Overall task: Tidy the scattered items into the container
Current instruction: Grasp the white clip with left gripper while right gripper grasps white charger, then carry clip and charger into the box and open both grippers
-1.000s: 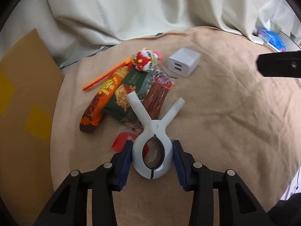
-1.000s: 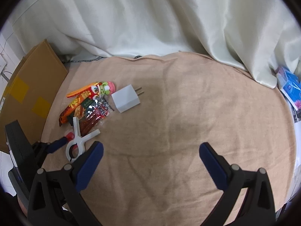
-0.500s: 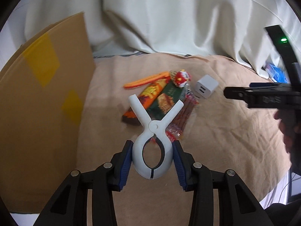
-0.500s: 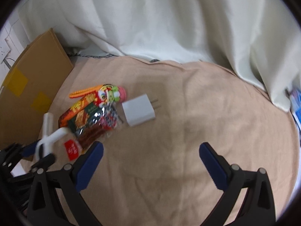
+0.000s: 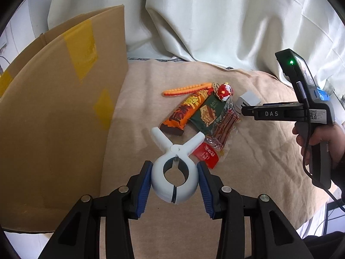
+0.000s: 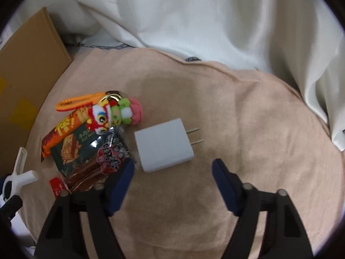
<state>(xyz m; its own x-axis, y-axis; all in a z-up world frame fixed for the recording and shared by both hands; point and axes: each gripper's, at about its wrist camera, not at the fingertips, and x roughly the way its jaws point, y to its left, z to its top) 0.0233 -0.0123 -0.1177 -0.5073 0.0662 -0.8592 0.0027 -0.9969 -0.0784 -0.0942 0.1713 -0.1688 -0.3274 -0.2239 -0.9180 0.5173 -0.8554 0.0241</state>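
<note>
The cardboard box (image 5: 60, 116) is standing at the left, its inside hidden. The left gripper (image 5: 174, 188) is clamping the white clip (image 5: 174, 172) beside it. The right gripper (image 6: 172, 181) is hovering spread just short of the white charger (image 6: 163, 144).

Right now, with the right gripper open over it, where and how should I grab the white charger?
Grip the white charger across its flat body, coming straight down from above. It lies flat with its prongs pointing right, so close the right gripper on the two long plain sides, clear of the prongs and of the snack packets to its left.
</note>
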